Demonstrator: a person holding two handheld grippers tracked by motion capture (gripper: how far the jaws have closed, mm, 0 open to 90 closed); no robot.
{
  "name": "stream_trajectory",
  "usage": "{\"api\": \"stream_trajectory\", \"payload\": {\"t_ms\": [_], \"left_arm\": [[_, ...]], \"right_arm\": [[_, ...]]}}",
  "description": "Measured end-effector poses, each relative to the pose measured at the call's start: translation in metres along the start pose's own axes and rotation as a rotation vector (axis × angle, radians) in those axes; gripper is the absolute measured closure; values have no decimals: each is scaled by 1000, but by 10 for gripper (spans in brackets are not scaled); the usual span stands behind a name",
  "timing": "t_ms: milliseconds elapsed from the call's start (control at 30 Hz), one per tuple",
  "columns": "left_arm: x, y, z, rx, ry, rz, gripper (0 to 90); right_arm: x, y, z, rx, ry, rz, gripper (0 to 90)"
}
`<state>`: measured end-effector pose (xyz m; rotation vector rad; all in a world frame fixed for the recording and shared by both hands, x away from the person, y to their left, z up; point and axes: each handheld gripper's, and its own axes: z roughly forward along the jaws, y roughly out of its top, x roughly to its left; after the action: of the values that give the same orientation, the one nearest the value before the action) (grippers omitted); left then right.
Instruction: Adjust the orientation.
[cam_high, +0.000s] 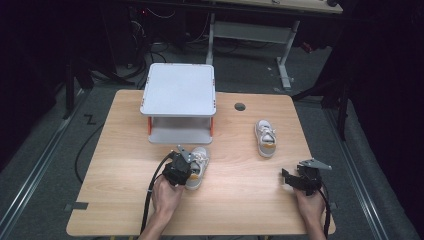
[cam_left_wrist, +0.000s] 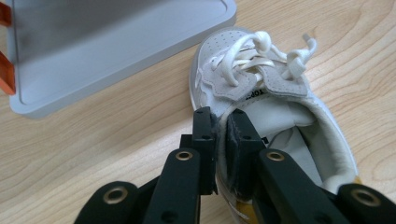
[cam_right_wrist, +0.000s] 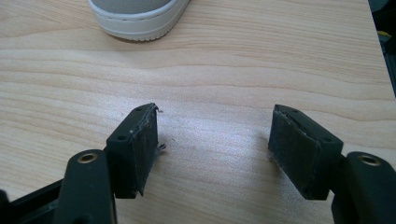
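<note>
On the wooden table (cam_high: 125, 200), the left gripper (cam_left_wrist: 223, 135) has its jaws pinched on the side wall of a white shoe (cam_left_wrist: 261, 93), one jaw outside and one inside the opening, just at 5 o'clock from the grey two-tier stand (cam_high: 179, 90). The second shoe (cam_high: 265, 137) lies apart at 3 o'clock of the stand. The right gripper (cam_right_wrist: 215, 149) hovers at 5 o'clock of that shoe, jaws spread wide over bare wood
</note>
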<state>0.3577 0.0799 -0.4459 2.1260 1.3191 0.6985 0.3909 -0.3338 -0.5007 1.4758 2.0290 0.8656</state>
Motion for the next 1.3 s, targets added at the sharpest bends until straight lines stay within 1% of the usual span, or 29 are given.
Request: {"api": "stream_trajectory", "payload": {"t_ms": [67, 100, 133, 167, 200, 233, 267, 300, 333, 367, 400, 433, 467, 500, 533, 567, 600, 633, 667, 700, 767, 800, 833, 933, 967, 1033, 1100, 1233, 1300], "left_arm": [[-2, 1, -1, -3, -12, -1, 818], [-3, 1, -1, -3, -29, -8, 809], [-4, 0, 0, 0, -69, -21, 791], [-4, 0, 0, 0, -69, -21, 782], [-3, -2, 0, -3, -93, -34, 776], [-3, -2, 0, -3, -93, -34, 774], [-1, -3, 0, -12, -118, -66, 769], [-1, -3, 0, -12, -118, -66, 762], [3, -5, 1, -15, -151, -93, 749], [3, -5, 1, -15, -151, -93, 726], [6, -7, 2, -25, -179, -122, 686], [6, -7, 2, -25, -179, -122, 635], [6, -7, 2, -19, -163, -123, 594], [6, -8, 3, -20, -156, -123, 594], [8, -8, 3, -27, -150, -129, 539], [8, -8, 3, -27, -150, -129, 507], [10, -9, 3, -40, -167, -144, 468], [10, -9, 3, -40, -167, -144, 439], [11, -9, 2, -51, -179, -158, 439], [12, -10, 1, -66, -187, -155, 393], [12, -11, 0, -74, -190, -152, 377], [13, -12, 0, -85, -197, -146, 348], [13, -12, 0, -85, -197, -146, 342], [20, -13, -1, -111, -252, -169, 326], [20, -13, -1, -111, -252, -169, 321], [28, -14, -2, -134, -271, -183, 319], [30, -15, -3, -139, -274, -186, 314], [41, -20, -10, -172, -280, -214, 313], [51, -24, -13, -179, -263, -224, 316]], "right_arm": [[0, 0, 0, 0, -1, 0, 331], [0, 0, 0, 0, 0, 0, 331], [0, 0, 0, 0, 0, 0, 331], [0, 0, 0, 0, 0, 0, 331], [0, 0, 0, 0, -1, 1, 331], [0, 0, 0, 0, 0, 1, 331], [0, 0, 0, 0, 0, 2, 331], [0, 0, 0, 0, 0, 2, 331], [0, 0, 0, 0, -1, 2, 331], [0, 0, 0, 0, -1, 2, 331], [0, 0, 0, 0, -1, 2, 331], [0, 0, 0, 0, -1, 2, 331], [0, 0, 0, 0, -1, 2, 331], [0, 0, 0, 0, -1, 2, 331], [0, 0, 0, 0, -1, 2, 331], [0, 0, 0, 0, -1, 2, 331], [0, 0, 0, 0, -1, 2, 331], [0, 0, 0, 0, -1, 2, 331], [0, 0, 0, 0, -1, 2, 331], [0, 0, 0, 0, -1, 2, 331], [0, 0, 0, 0, -1, 2, 331], [0, 0, 0, 0, -1, 2, 331], [0, 0, 0, 0, -1, 2, 331], [0, 0, 0, 0, -2, 3, 331], [0, 0, 0, 0, -2, 3, 331], [0, 0, 0, 1, -2, 3, 331], [0, 0, 0, 1, -2, 2, 331], [0, 0, 0, 0, 0, 2, 332], [0, 0, 0, -2, 2, -5, 338]]}}
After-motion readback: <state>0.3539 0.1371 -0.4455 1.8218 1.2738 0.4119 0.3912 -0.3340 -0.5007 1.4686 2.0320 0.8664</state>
